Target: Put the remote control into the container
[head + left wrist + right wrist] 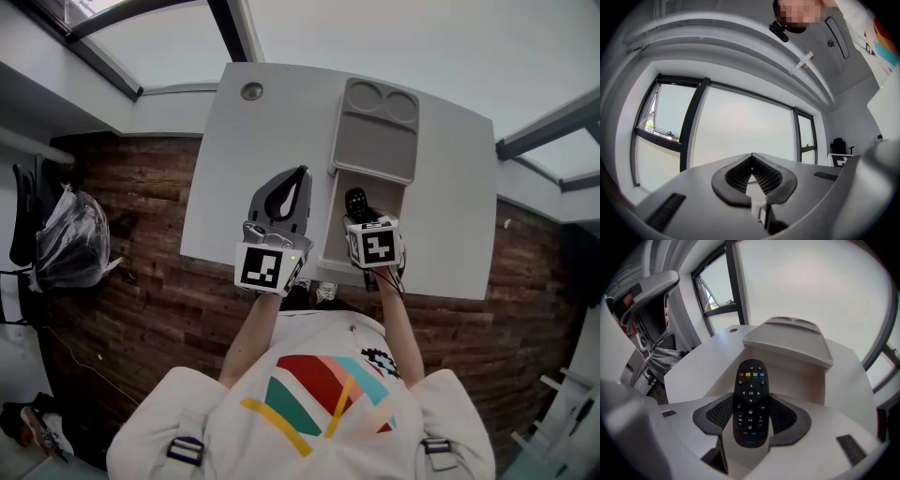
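Observation:
A black remote control (750,390) with coloured buttons is clamped between the pads of my right gripper (751,411), its button face up. In the head view the remote control (356,200) hangs over the open near end of the beige container (334,225), with my right gripper (364,217) shut on it. The container's lid (375,131) lies over its far half, and past the remote I see the container's inner wall (799,376). My left gripper (298,178) rests on the white table beside the container, jaw tips together and empty; its own view shows the left gripper (751,157) against windows.
The white table (225,169) has a round grommet (251,91) at its far left corner. Its near edge runs just under both grippers. A wooden floor surrounds the table, and a dark bag on a chair (66,239) stands at the left.

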Available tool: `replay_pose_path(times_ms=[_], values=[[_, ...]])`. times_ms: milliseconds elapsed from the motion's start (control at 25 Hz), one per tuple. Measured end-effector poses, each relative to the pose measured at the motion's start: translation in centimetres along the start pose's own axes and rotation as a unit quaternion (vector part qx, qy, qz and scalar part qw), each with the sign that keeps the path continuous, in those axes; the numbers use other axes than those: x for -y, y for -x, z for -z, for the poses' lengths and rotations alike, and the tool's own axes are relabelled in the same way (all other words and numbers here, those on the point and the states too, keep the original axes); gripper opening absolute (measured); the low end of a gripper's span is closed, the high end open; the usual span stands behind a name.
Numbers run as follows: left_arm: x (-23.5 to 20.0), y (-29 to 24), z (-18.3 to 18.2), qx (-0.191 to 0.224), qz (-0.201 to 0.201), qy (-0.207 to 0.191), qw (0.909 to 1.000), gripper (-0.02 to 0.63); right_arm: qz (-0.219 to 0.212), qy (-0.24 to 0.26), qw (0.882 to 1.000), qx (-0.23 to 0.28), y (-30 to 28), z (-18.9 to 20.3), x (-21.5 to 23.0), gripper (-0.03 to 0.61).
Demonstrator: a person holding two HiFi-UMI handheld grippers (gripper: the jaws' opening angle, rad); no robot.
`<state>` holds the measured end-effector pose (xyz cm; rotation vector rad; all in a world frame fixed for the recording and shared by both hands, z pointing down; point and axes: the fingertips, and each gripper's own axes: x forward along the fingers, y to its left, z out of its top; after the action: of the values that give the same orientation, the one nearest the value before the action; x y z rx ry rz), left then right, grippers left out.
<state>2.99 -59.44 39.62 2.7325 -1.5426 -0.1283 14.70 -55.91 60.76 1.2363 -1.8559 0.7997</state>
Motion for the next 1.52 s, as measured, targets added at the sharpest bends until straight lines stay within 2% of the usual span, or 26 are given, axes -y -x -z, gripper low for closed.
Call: replay_pose_path(times_ms=[240, 440, 640, 1000, 1040, 1080, 1120, 1280, 1520], values=[[-0.6, 0.1, -0.3, 0.004, -0.002, 0.005, 1.0000, 0.007, 0.014, 0.033, 0.998, -0.045, -1.1, 1.5, -0.1, 0.241], [-0.9, 0.1, 0.2, -0.003, -0.003, 0.008, 1.0000, 0.008, 0.011, 0.053, 0.997, -0.054, -1.7, 1.8, -0.7, 0.241], [-1.0, 0.1, 0.8, -0.012, -0.001, 0.011, 0.9999, 0.008, 0.020, 0.027, 0.999, -0.034, -2.0, 1.5, -0.4, 0.242], [-0.8, 0.0, 0.7, -0.012, 0.006, 0.012, 0.9998, 0.008, 0.019, 0.025, 0.999, -0.016, -2.4, 1.7, -0.5, 0.255], [-0.7, 0.0, 0.7, -0.012, 0.008, 0.012, 0.9998, 0.008, 0.015, 0.025, 0.999, -0.017, -2.5, 1.8, -0.7, 0.263], [-0.5, 0.0, 0.7, -0.012, 0.010, 0.012, 0.9998, 0.008, 0.009, 0.026, 0.999, -0.019, -2.6, 1.9, -0.9, 0.327], [-0.3, -0.1, 0.6, -0.011, 0.012, 0.011, 0.9998, 0.008, 0.004, 0.030, 0.999, -0.022, -2.7, 1.9, -1.2, 0.362], [0.0, 0.0, 0.2, -0.009, 0.017, 0.007, 0.9998, 0.008, 0.000, 0.032, 0.999, -0.018, -2.6, 1.9, -1.4, 0.374], [-0.2, 0.3, -0.6, 0.001, 0.015, 0.011, 0.9998, 0.007, 0.013, 0.038, 0.999, 0.017, -1.6, 0.7, -1.1, 0.374]])
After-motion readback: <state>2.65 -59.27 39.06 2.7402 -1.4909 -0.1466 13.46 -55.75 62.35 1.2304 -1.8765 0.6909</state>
